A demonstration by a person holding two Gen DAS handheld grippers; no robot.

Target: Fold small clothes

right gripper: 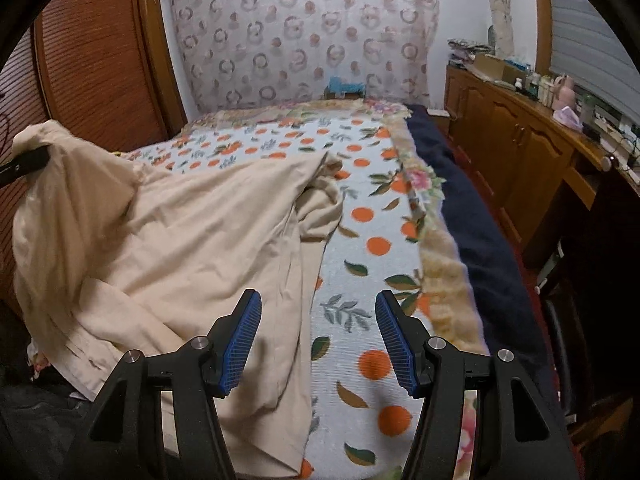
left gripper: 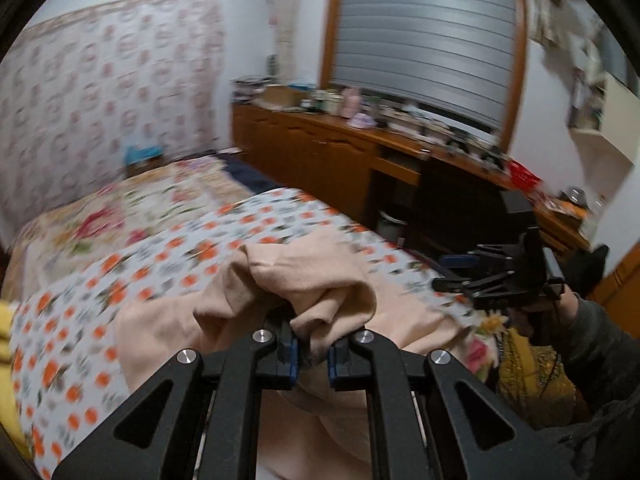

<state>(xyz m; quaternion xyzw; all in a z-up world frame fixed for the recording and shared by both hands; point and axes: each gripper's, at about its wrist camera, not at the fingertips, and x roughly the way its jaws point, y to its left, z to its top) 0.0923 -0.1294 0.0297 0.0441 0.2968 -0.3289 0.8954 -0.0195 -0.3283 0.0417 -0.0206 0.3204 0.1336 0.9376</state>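
Observation:
A beige garment (right gripper: 192, 220) lies rumpled on the orange-patterned blanket (right gripper: 360, 248) on the bed. My left gripper (left gripper: 313, 354) is shut on a bunched edge of the garment (left gripper: 320, 280) and lifts it; in the right wrist view its black finger (right gripper: 24, 166) shows at the far left, holding the raised cloth. My right gripper (right gripper: 318, 340) is open and empty, low over the garment's right edge and the blanket. It also shows in the left wrist view (left gripper: 452, 276), to the right of the cloth.
A wooden cabinet with bottles and clutter (right gripper: 520, 128) runs along the right of the bed. A dark blue cover (right gripper: 472, 216) lines the bed's right edge. A wooden wardrobe (right gripper: 92, 60) stands on the left. A patterned curtain (right gripper: 304, 32) hangs behind the bed.

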